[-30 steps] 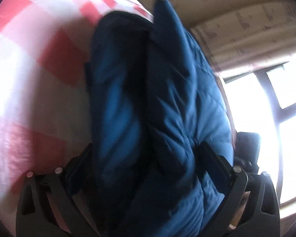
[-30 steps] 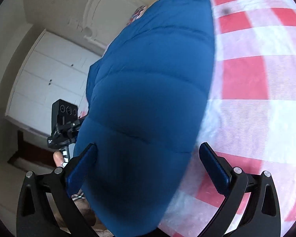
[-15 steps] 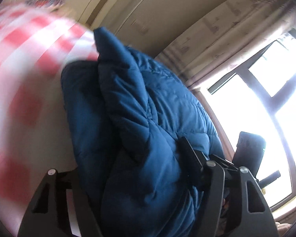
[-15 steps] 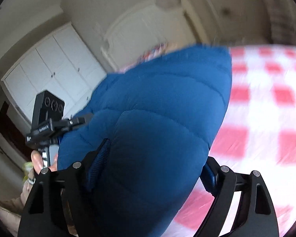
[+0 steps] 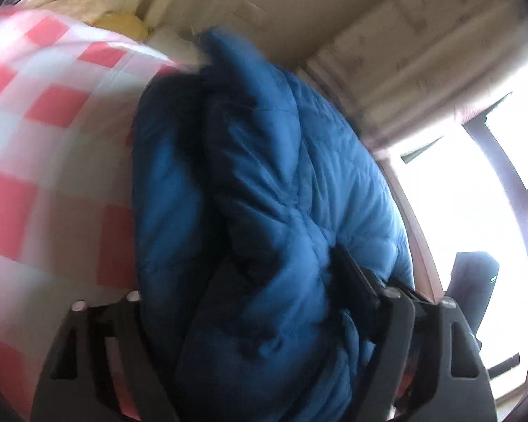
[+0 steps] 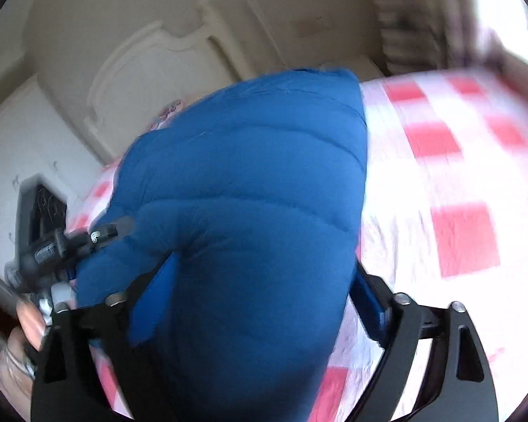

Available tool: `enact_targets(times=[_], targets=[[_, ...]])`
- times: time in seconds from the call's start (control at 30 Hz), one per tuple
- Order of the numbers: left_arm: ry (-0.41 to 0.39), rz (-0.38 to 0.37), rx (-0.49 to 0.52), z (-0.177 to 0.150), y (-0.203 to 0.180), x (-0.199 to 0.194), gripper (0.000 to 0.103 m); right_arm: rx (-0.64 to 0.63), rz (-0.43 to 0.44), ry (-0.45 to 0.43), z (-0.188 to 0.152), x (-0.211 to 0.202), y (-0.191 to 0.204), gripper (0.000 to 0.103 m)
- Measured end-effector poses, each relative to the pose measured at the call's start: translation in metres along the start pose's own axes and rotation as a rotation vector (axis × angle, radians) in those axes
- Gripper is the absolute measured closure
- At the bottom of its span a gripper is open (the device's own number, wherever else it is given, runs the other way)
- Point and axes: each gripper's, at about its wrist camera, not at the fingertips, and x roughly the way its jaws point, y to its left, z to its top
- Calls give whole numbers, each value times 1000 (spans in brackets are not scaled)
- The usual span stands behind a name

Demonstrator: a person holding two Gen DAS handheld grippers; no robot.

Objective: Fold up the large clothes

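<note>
- Left claw (image 5: 250, 302): clamped on thick bundle of blue padded jacket (image 5: 285, 190); jaws just been opening wider, jacket filling gap.
- Right claw (image 6: 264, 302): clamped on same jacket (image 6: 250, 190); jaws just been opening slightly.
- Red-checked bedcover (image 6: 457, 232) beyond and beneath.

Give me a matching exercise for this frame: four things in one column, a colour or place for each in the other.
Things:
1. puffer jacket
2. bedspread
3. window
4. pillow

Colour or place:
A. red and white checks
B. bright, at the right of the left wrist view
C. blue, between both hand-held grippers' fingers
D. yellow, at the far end of the bed

Pairs: 1-C, 2-A, 3-B, 4-D
</note>
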Motion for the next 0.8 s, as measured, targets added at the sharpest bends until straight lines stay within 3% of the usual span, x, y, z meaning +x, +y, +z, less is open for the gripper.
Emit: enact_targets(times=[0.13, 0.23, 0.3, 0.37, 0.43, 0.5, 0.6, 0.67, 0.8], targets=[[2, 48, 45, -1, -8, -10, 20, -38, -46, 11, 1, -7, 7, 9], [-45, 177, 130, 3, -32, -38, 18, -26, -153, 16, 8, -29, 25, 7], [-176, 290, 244, 1, -61, -70, 2, -41, -189, -52, 17, -53, 48, 6], [-346, 408, 375, -9, -103, -114, 2, -91, -215, -152, 15, -92, 73, 4], [-444, 479, 471, -18, -138, -141, 2, -146, -250, -222, 8, -122, 96, 4], [-528, 504, 555, -35, -171, -168, 2, -208, -299, -277, -6, -150, 121, 4], [-608, 516, 563, -62, -198, -190, 2, -277, -364, -316, -24, -170, 150, 4], [-630, 545, 533, -87, -198, -202, 2, -300, -420, -331, -42, -184, 159, 4], [-584, 499, 504, -123, -193, -211, 2, -336, -453, -345, -60, -198, 176, 4]])
